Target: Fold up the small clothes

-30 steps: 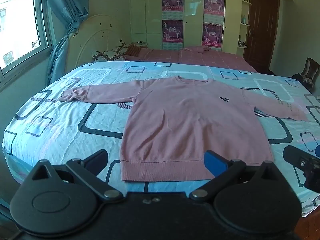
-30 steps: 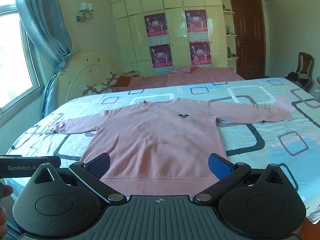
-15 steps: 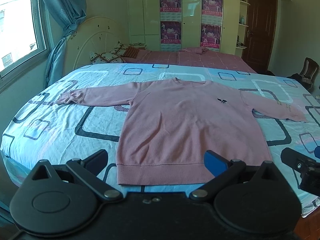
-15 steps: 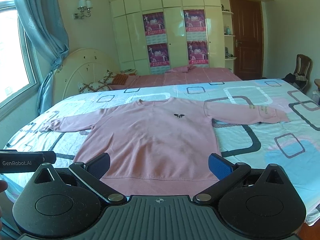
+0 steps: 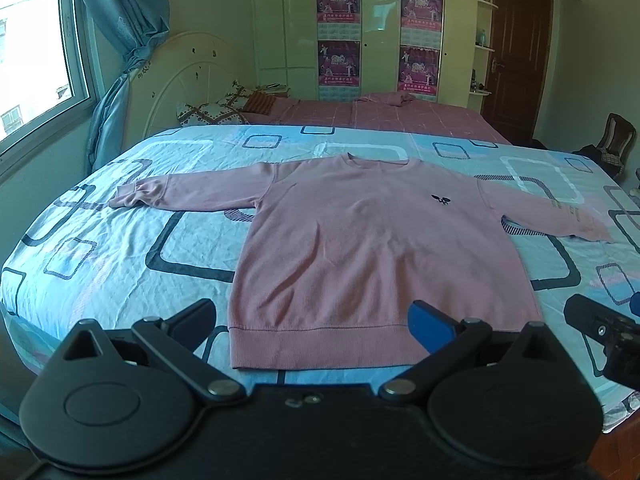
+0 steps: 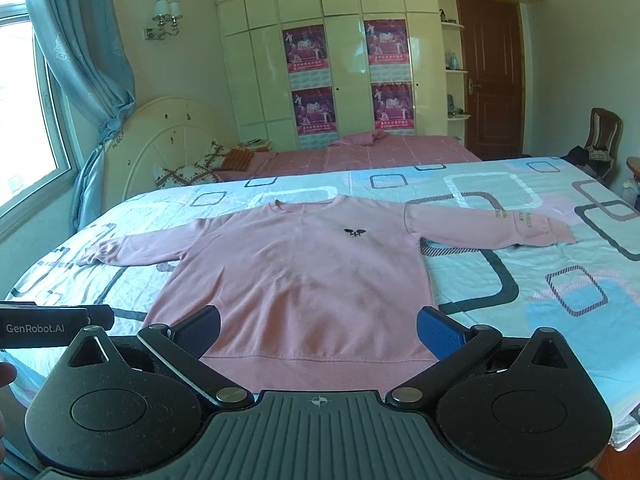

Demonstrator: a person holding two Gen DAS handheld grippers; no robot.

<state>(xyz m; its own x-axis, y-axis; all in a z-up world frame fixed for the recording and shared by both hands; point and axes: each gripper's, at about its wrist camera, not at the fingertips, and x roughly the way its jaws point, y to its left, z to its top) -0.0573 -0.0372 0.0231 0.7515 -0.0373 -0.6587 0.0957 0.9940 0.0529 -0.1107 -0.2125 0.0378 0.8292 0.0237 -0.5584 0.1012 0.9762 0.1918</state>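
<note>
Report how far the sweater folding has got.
Done: the pink sweater lies spread flat on the bed sheet, both sleeves out. In hand: nothing; the left gripper and right gripper are open near the hem. Left: every fold.

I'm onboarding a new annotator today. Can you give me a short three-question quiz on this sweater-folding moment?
1. True or false: the pink sweater lies flat with both sleeves spread out.
2. The small dark emblem sits on which part? A) a cuff B) the chest C) the hem
3. What does each tool hold?

Key
1. True. It lies front up on the patterned bedsheet, hem nearest the cameras.
2. B.
3. Nothing. The left tool and right tool are both open, near the hem, and gripping no cloth.
</note>
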